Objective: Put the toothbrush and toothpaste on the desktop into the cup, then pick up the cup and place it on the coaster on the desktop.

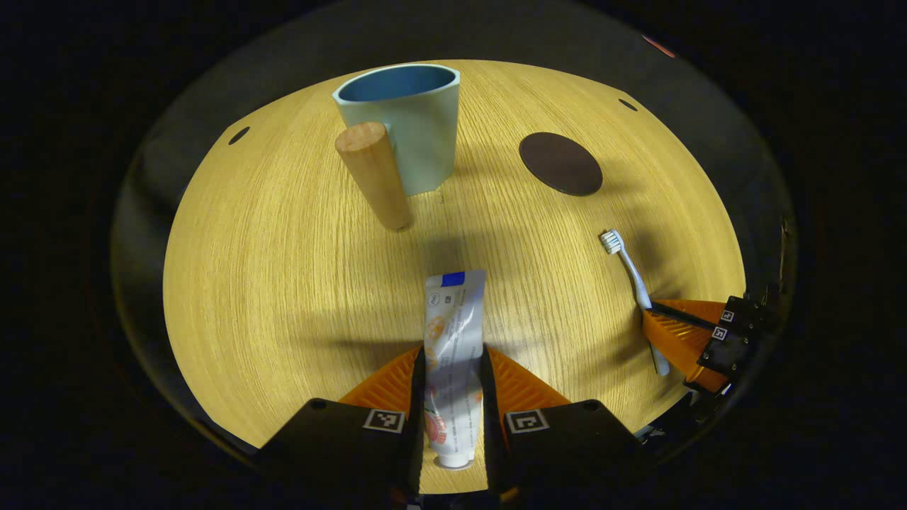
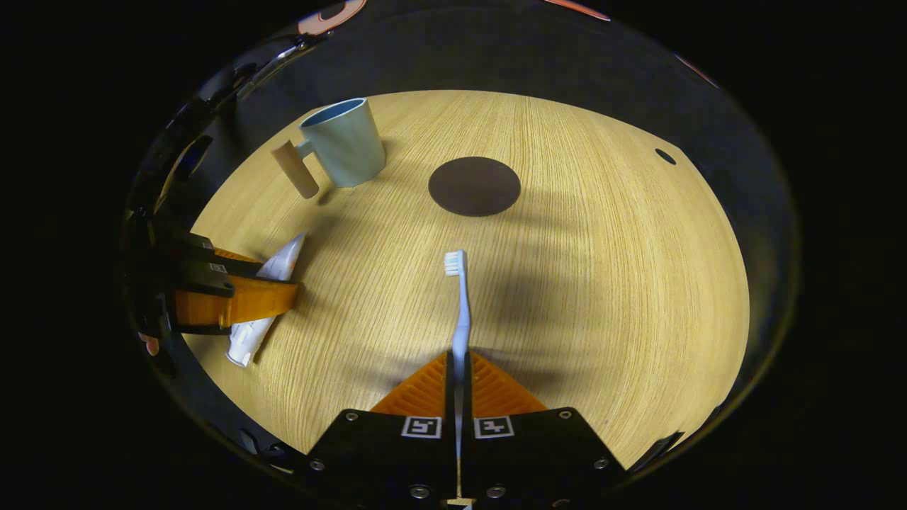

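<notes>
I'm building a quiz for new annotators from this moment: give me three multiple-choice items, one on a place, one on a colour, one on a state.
1. Where does the coaster lie?
A. bare on the desktop, apart from the cup
B. under the cup
C. inside the cup

2. What colour is the cup's outer wall?
A. red
B. pale blue-green
C. black

3. What does the right gripper grip?
A. nothing
B. the cup's handle
C. the toothbrush

Answers: 1 A, the dark disc has wood all round it. 2 B, the left gripper view shows it pale, with a bluer inside. 3 C, the toothbrush handle runs between its closed fingers, while the left gripper clamps the toothpaste.
</notes>
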Demonstrator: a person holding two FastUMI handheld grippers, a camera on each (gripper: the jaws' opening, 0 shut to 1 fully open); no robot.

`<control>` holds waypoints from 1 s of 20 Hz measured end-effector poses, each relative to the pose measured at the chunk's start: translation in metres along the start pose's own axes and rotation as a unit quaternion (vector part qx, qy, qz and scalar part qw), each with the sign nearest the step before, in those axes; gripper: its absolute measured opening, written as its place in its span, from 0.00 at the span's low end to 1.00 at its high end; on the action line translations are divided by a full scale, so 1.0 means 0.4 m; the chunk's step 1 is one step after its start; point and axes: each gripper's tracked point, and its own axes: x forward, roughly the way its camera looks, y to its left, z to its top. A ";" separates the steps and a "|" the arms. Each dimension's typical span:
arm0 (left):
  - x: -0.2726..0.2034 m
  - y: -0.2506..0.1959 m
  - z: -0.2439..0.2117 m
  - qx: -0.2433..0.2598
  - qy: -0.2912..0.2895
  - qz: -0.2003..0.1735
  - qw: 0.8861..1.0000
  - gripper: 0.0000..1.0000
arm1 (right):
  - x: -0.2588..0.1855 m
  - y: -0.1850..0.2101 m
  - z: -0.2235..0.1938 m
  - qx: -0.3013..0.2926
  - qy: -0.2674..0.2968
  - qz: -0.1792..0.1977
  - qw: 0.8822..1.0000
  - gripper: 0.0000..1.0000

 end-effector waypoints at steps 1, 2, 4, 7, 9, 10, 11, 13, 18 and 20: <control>0.001 -0.002 0.004 0.001 -0.005 -0.001 1.000 0.37 | 0.000 0.001 0.002 0.002 -0.004 0.004 1.000 0.02; -0.002 -0.001 0.007 0.004 -0.008 -0.003 1.000 0.39 | 0.002 0.005 0.000 0.006 -0.006 0.011 1.000 0.02; -0.003 -0.008 0.023 -0.011 -0.021 -0.010 1.000 0.37 | 0.003 0.012 -0.002 0.026 -0.008 0.025 0.999 0.02; -0.009 -0.005 0.006 -0.006 -0.024 -0.017 1.000 0.26 | 0.006 0.018 0.003 0.049 -0.023 0.037 0.998 0.01; 0.004 -0.006 0.000 -0.010 -0.034 -0.021 0.999 0.26 | 0.004 0.021 0.013 0.058 -0.038 0.042 0.997 0.01; 0.004 0.003 0.004 -0.010 -0.042 -0.021 0.999 0.26 | 0.001 0.020 0.022 0.064 -0.048 0.047 0.996 0.01; 0.002 0.021 0.011 -0.013 -0.050 -0.022 0.998 0.26 | -0.003 0.020 0.031 0.072 -0.059 0.049 0.994 0.01; -0.009 0.043 0.021 -0.010 -0.067 -0.028 0.997 0.26 | -0.010 0.023 0.048 0.084 -0.076 0.058 0.992 0.01; -0.020 0.068 0.042 0.001 -0.118 -0.037 0.992 0.18 | -0.058 0.025 0.082 0.107 -0.126 0.089 0.982 0.02; -0.022 0.063 0.052 0.010 -0.143 -0.039 0.989 0.18 | -0.081 0.022 0.094 0.115 -0.143 0.098 0.978 0.01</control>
